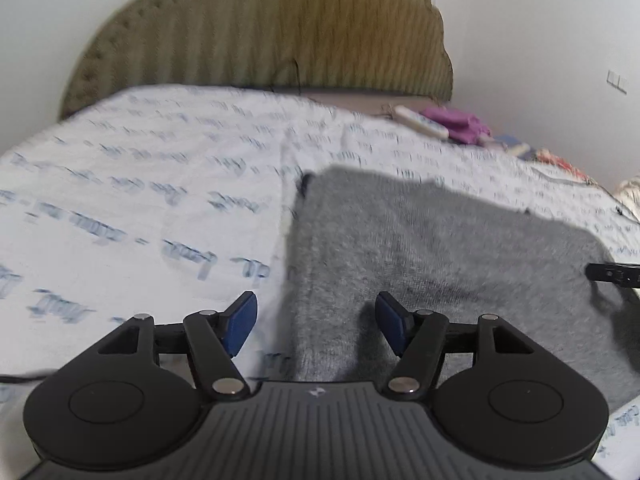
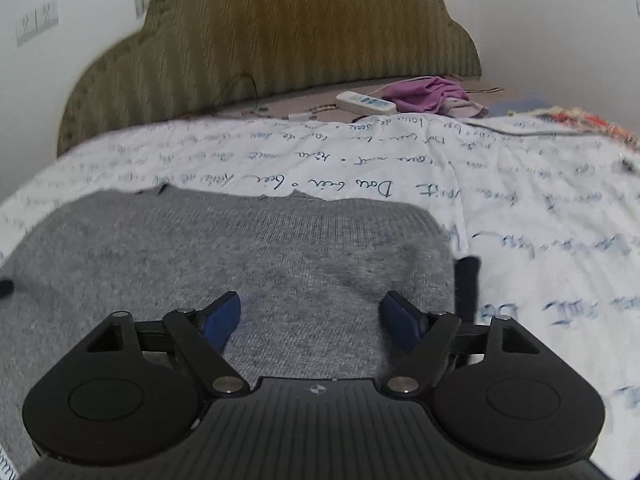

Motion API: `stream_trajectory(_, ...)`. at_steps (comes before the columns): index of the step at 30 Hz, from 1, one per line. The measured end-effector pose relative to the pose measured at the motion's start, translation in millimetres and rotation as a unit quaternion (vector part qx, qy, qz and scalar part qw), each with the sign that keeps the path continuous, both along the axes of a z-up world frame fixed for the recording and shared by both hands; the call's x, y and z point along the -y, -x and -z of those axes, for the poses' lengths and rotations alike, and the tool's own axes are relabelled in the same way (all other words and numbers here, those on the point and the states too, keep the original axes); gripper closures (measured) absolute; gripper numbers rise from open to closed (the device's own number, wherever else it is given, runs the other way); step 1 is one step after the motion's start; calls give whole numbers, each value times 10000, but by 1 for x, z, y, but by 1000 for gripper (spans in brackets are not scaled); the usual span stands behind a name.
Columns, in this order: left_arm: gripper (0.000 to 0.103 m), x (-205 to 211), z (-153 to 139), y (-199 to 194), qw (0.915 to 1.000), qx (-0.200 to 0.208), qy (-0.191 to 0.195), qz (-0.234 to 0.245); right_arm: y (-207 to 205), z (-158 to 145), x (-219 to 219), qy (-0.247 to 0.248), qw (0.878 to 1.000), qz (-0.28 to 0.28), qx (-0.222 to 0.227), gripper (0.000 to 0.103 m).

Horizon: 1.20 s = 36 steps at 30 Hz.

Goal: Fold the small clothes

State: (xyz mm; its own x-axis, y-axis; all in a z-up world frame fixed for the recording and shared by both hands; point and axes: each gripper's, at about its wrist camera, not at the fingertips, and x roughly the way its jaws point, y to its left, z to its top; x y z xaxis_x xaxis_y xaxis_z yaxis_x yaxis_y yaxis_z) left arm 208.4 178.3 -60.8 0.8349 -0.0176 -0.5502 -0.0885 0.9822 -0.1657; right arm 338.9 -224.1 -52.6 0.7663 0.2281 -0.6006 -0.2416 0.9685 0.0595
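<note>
A grey knit garment [image 1: 440, 248] lies flat on the bed, folded into a rough rectangle; it also shows in the right wrist view [image 2: 240, 252]. My left gripper [image 1: 316, 320] is open and empty, low over the garment's left edge. My right gripper [image 2: 310, 318] is open and empty, low over the garment's right part. A dark strip [image 2: 466, 284] lies at the garment's right edge. The right gripper's tip [image 1: 614, 274] shows at the right of the left wrist view.
The bed has a white sheet [image 2: 520, 200] printed with blue script. An olive padded headboard [image 2: 280, 32] stands behind. A white power strip [image 2: 366, 102], purple cloth [image 2: 424, 92] and colourful fabric [image 2: 588, 120] lie at the far right.
</note>
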Motion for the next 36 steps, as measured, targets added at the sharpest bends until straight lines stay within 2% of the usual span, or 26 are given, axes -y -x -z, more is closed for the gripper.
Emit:
stream_trajectory(2, 35, -9, -15, 29, 9984, 452, 319, 67, 30, -24, 12, -246, 9991, 132, 314, 20)
stream_trajectory(3, 28, -14, -19, 44, 9965, 567, 608, 37, 50, -33, 20, -453, 9975, 117, 534, 11)
stream_trajectory(4, 25, -20, -20, 55, 9936, 589, 966, -58, 70, -39, 30, -682, 9952, 111, 691, 0)
stream_trajectory(5, 25, -27, -18, 63, 9887, 523, 1396, -168, 88, -42, 38, -904, 9931, 130, 742, 0)
stream_trajectory(6, 24, -34, -13, 70, 9800, 383, 1935, -280, 102, -42, 46, -1103, 9916, 193, 645, 1)
stream_trajectory(8, 25, -44, 0, 83, 9557, 239, 2898, -448, 126, -37, 69, -1656, 9839, 549, 376, 0)
stream_trajectory(10, 24, -48, 13, 89, 9327, 148, 3572, -473, 145, -25, 95, -2559, 9626, 882, 115, 1)
stream_trajectory(11, 25, -47, 17, 91, 9277, 138, 3692, -531, 150, -15, 107, -3095, 9452, 1029, -127, 1)
stream_trajectory(12, 24, -45, 19, 91, 9270, 167, 3698, -597, 153, -4, 116, -3535, 9277, 1132, -410, 4)
stream_trajectory(13, 24, -43, 19, 89, 9269, 185, 3691, -649, 154, 6, 121, -3780, 9156, 1214, -643, 8)
stream_trajectory(14, 24, -42, 20, 86, 9250, 147, 3738, -671, 154, 16, 122, -3872, 9091, 1291, -833, 10)
stream_trajectory(16, 25, -42, 22, 80, 9119, 57, 4043, -708, 151, 30, 118, -3939, 9024, 1325, -1136, 15)
stream_trajectory(18, 25, -39, 25, 75, 8980, -26, 4339, -733, 151, 34, 108, -3910, 9048, 1315, -1059, 17)
stream_trajectory(19, 25, -38, 26, 72, 8956, -99, 4381, -768, 150, 34, 104, -3935, 9050, 1264, -1004, 17)
stream_trajectory(20, 25, -36, 29, 69, 8960, -175, 4353, -861, 147, 35, 101, -3970, 9039, 1285, -939, 19)
stream_trajectory(21, 27, -35, 31, 66, 8964, -181, 4324, -954, 145, 37, 97, -3978, 9031, 1377, -849, 31)
stream_trajectory(22, 32, -35, 33, 66, 8972, -142, 4292, -1032, 141, 39, 95, -3965, 9021, 1481, -843, 51)
stream_trajectory(24, 75, -35, 37, 61, 8997, -306, 4177, -1233, 134, 49, 95, -4004, 8920, 1814, -1050, 71)
stream_trajectory(26, 84, -39, 45, 57, 8959, -503, 4198, -1368, 132, 57, 98, -4123, 8822, 2018, -1053, 76)
stream_trajectory(27, 84, -40, 45, 57, 8949, -484, 4231, -1332, 132, 59, 98, -4136, 8808, 2054, -1048, 80)
stream_trajectory(29, 83, -40, 45, 55, 8953, -512, 4254, -1221, 132, 62, 98, -4212, 8763, 2093, -1038, 80)
stream_trajectory(31, 82, -41, 46, 52, 8948, -538, 4266, -1206, 131, 65, 100, -4374, 8662, 2175, -1051, 80)
stream_trajectory(33, 86, -39, 44, 47, 8996, -495, 4159, -1234, 128, 70, 102, -4545, 8565, 2216, -1037, 82)
stream_trajectory(34, 91, -37, 42, 45, 9032, -476, 4070, -1280, 124, 71, 101, -4541, 8570, 2190, -1072, 95)
stream_trajectory(35, 97, -37, 41, 43, 9051, -476, 4004, -1348, 122, 70, 101, -4510, 8581, 2210, -1072, 95)
stream_trajectory(36, 98, -37, 40, 44, 9038, -457, 4026, -1375, 122, 67, 100, -4493, 8601, 2190, -1019, 94)
